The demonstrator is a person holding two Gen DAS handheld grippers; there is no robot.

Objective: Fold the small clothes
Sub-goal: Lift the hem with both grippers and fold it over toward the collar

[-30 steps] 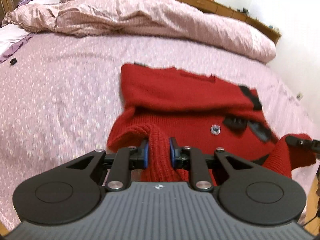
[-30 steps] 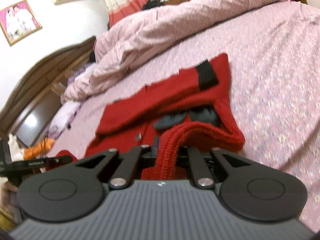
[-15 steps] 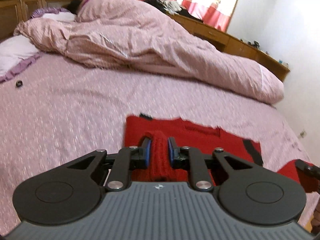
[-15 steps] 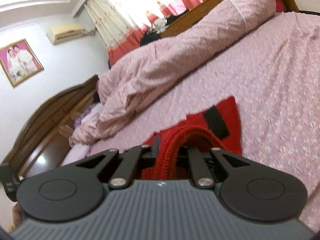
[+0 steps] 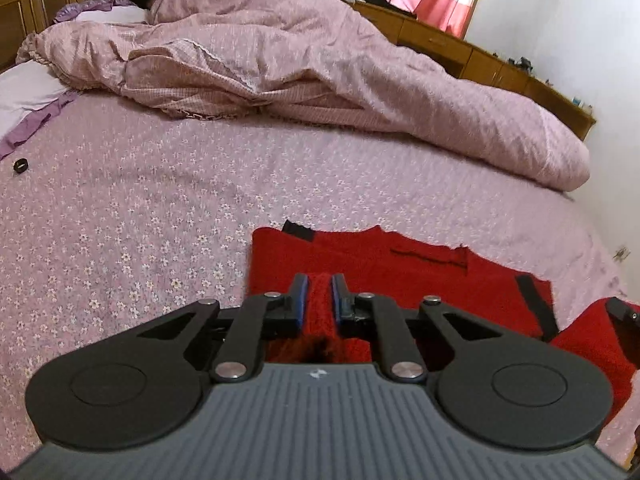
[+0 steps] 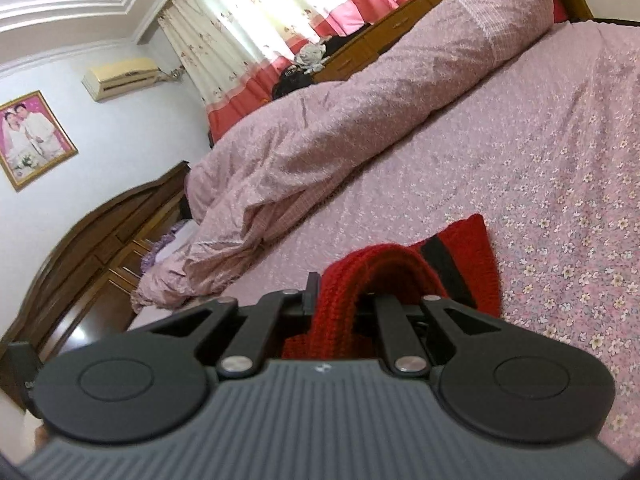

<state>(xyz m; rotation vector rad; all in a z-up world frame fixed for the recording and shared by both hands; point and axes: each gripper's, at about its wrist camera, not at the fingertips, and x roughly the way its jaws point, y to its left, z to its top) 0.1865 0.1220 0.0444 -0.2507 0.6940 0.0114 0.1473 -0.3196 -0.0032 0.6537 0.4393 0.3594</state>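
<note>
A small red knitted sweater (image 5: 424,276) with black trim lies on the pink flowered bedsheet (image 5: 140,220). My left gripper (image 5: 319,292) is shut on a fold of its red hem, which runs up between the blue pads. In the right wrist view my right gripper (image 6: 340,296) is shut on the ribbed red hem (image 6: 384,260), which arches over the fingers. Beyond it the sweater (image 6: 476,256) shows a black band. The right gripper's tip (image 5: 620,312) shows at the right edge of the left wrist view, also with red cloth.
A crumpled pink quilt (image 5: 300,68) lies across the far side of the bed. A wooden headboard (image 6: 100,240) and cabinets stand at the left, a low wooden dresser (image 5: 480,56) along the far wall. A small black item (image 5: 21,166) lies on the sheet at left.
Both grippers have carried the hem forward over the sweater towards its far edge, folding it. The buttons and dark collar seen before are now covered, and less of the sweater shows ahead.
</note>
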